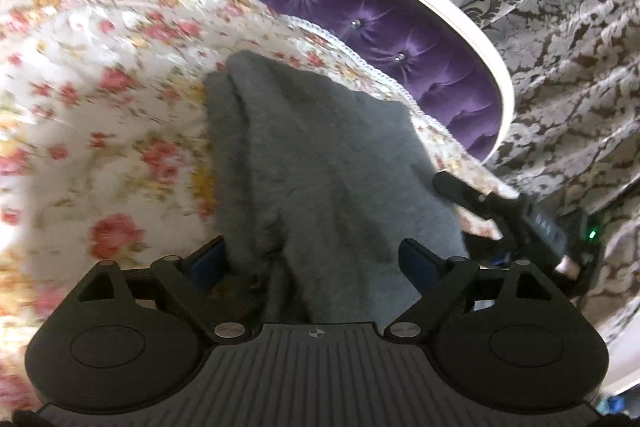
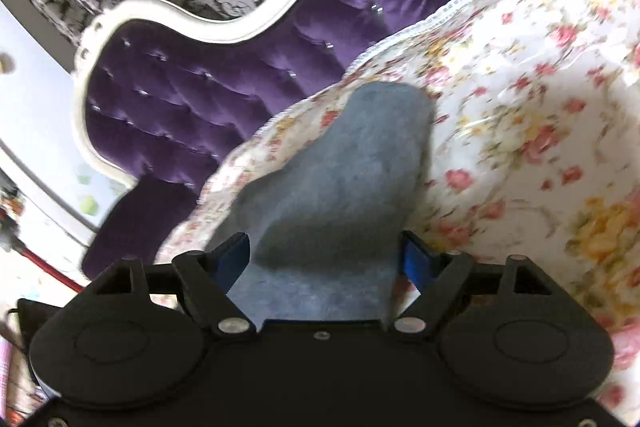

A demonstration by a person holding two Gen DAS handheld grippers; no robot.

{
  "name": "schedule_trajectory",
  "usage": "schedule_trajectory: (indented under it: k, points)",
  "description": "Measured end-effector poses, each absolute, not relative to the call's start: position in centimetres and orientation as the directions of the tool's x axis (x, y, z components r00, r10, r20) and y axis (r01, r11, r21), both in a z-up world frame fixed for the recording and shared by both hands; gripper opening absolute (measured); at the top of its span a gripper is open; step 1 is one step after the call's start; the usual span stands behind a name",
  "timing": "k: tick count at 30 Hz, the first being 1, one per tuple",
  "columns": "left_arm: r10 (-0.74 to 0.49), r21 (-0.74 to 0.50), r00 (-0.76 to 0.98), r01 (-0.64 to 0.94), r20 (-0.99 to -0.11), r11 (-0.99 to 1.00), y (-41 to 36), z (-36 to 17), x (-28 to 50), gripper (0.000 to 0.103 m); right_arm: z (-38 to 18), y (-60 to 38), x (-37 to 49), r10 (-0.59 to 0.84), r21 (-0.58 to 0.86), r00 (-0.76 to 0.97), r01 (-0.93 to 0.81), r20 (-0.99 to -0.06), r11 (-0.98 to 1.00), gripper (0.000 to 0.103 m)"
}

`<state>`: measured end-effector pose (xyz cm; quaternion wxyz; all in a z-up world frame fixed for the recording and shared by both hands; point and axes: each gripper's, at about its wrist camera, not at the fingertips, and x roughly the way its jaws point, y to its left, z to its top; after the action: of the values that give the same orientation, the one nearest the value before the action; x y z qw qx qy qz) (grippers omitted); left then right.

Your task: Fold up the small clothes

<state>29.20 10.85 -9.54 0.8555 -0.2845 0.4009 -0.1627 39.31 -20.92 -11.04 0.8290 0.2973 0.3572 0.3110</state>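
Grey fleece, soft and napped, hangs in a rumpled cone from two hand-held grippers above a bed; the small garment [image 1: 320,163] trails away from both cameras, its far end touching or just above a flowered bedspread [image 1: 100,75] edged in white cord. The left gripper [image 1: 316,263] has its blue-padded fingers [image 1: 416,261] spread wide, the cloth bunched between them and seemingly gathered deep at the base rather than nipped at the tips. The right gripper [image 2: 326,255] is likewise spread, cloth filling the gap between its blue pads [image 2: 414,259]. Held at two points, the piece appears lifted to shake it flat or draw one edge over for a fold. Behind rise a tufted purple velvet headboard [image 1: 400,39] in a white frame and damask curtains [image 1: 560,47]. Blur suggests motion
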Motion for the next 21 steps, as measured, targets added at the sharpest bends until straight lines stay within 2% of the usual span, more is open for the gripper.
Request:
schedule_trajectory:
  k: [2, 4, 5, 6, 7, 8, 9, 13, 21]
  points:
    - [-0.53, -0.638, 0.612, 0.054, -0.586, 0.768, 10.5, -9.7, 29.9, 0.088, -11.0, -20.4, 39.3, 0.731, 0.714, 0.553, -0.313, -0.4, 0.627, 0.088]
    - [-0.548, -0.66, 0.598, 0.042, -0.584, 0.75, 10.6, -9.9, 30.2, 0.06, -10.8, -20.0, 39.3, 0.733, 0.707, 0.546, -0.322, -0.404, 0.63, 0.088]
    - [-0.563, -0.679, 0.58, 0.023, -0.589, 0.734, 10.7, -10.2, 30.3, 0.03, -10.7, -19.9, 39.2, 0.737, 0.712, 0.542, -0.321, -0.403, 0.625, 0.088]
    - [-0.589, -0.709, 0.565, 0.01, -0.578, 0.705, 10.9, -10.6, 30.5, 0.031, -10.7, -20.0, 39.1, 0.743, 0.722, 0.538, -0.315, -0.399, 0.616, 0.087]
    - [-0.593, -0.715, 0.565, 0.006, -0.574, 0.699, 11.0, -10.7, 30.4, 0.031, -10.8, -20.1, 38.8, 0.748, 0.73, 0.532, -0.311, -0.397, 0.609, 0.079]
    - [-0.592, -0.709, 0.563, 0.015, -0.577, 0.705, 10.9, -10.6, 30.2, 0.03, -10.7, -20.2, 38.6, 0.749, 0.734, 0.525, -0.301, -0.405, 0.609, 0.069]
    - [-0.596, -0.707, 0.558, 0.022, -0.578, 0.706, 10.9, -10.4, 30.0, 0.03, -10.9, -20.3, 38.2, 0.741, 0.73, 0.52, -0.288, -0.424, 0.62, 0.048]
    - [-0.656, -0.755, 0.528, 0.042, -0.539, 0.654, 10.5, -9.2, 27.5, 0.03, -9.5, -20.4, 35.7, 0.707, 0.7, 0.549, -0.277, -0.447, 0.658, 0.046]
    - [-0.713, -0.744, 0.44, 0.137, -0.545, 0.654, 7.6, -7.9, 16.6, 0.03, -5.3, -21.4, 24.9, 0.641, 0.635, 0.557, -0.242, -0.528, 0.734, 0.046]
